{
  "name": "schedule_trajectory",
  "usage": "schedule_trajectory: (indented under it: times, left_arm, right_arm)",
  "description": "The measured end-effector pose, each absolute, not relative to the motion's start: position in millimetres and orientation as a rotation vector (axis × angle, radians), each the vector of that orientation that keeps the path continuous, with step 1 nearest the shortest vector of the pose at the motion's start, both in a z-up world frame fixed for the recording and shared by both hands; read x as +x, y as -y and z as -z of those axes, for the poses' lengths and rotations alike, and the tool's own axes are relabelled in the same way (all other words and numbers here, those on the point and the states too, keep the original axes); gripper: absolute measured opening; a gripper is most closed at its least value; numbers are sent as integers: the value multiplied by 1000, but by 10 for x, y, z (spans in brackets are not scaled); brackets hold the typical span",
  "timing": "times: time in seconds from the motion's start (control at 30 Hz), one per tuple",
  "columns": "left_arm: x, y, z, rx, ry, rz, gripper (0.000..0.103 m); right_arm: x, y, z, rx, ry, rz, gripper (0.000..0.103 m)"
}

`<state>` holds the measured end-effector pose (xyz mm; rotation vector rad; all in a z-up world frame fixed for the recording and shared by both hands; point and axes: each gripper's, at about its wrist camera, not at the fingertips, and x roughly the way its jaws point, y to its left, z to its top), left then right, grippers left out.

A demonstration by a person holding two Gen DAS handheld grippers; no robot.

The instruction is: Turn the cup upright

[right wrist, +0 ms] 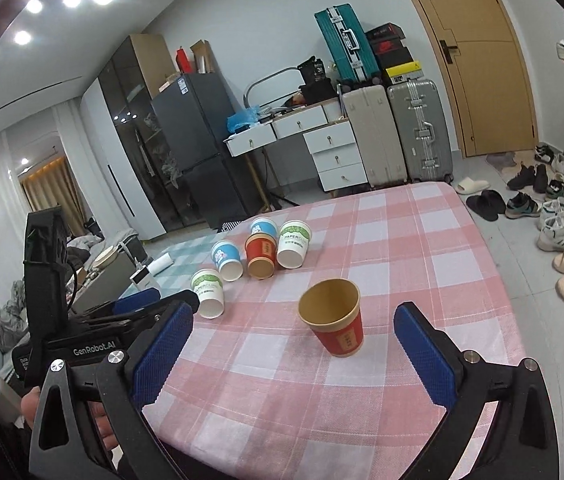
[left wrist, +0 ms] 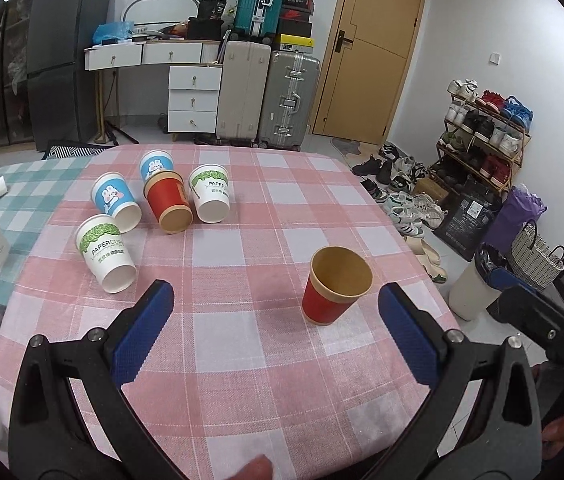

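i see bare tablecloth (left wrist: 242, 360) all around the upright red cup (left wrist: 336, 286), so i can pass there. at far left, five upturned cups (left wrist: 170, 204) stand close together and block.

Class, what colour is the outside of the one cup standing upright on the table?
Red, with a tan interior: the upright cup, clearest in the left wrist view.

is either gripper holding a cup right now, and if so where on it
Nothing is held. The left hand-held gripper and the right hand-held gripper are both open, and the upright red cup stands free on the table.
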<state>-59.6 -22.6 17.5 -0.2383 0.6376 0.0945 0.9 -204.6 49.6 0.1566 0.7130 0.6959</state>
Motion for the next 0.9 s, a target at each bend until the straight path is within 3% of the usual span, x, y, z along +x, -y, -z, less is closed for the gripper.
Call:
schedule_trajectory:
  times: [0.9]
  left_arm:
    - [-1007, 266, -331, -226, -613, -136, 102]
  right_arm:
    - [-360, 2020, -671, 135, -679, -721, 103]
